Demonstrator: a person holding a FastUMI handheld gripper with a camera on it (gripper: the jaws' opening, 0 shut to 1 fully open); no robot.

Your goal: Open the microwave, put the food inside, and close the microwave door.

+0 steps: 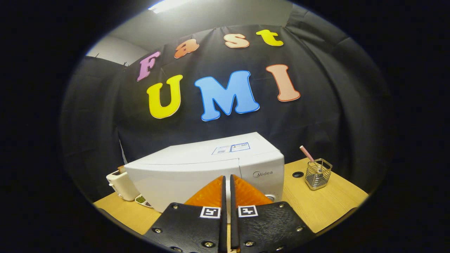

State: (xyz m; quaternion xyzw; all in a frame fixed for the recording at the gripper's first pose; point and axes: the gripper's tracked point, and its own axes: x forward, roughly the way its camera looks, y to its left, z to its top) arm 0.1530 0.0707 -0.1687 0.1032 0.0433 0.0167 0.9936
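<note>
Microwave [197,175]: a white oven is seen standing on a wooden table [327,207], directly ahead of the gripper [227,182], with its door closed and its front face turned toward the fingers. The two fingers are brought almost together, only a narrow slit being left between them, and nothing is pinched; their tips are seen against the lower middle of the oven's front, though whether the door is touched cannot be told. A control panel is carried on the oven's right end, beyond the right finger, and a knob [270,198] is partly seen just beside that finger. Stickers are borne on the oven's flat top. To the left of the fingers, past the oven's left end, a cream-coloured toaster [119,184] is placed on the table, with something brown showing at its top; what this is cannot be made out. Just in front of the toaster, close to the oven's lower left corner, a small dish [142,200] is set, and green and dark food is held in it. To the right of the fingers, well apart from the oven, a square wire basket [318,174] is stood upright on the table; a pink-and-white striped straw [306,153] leans out of it. Between basket and oven a dark round hole [297,174] is cut into the tabletop.
</note>
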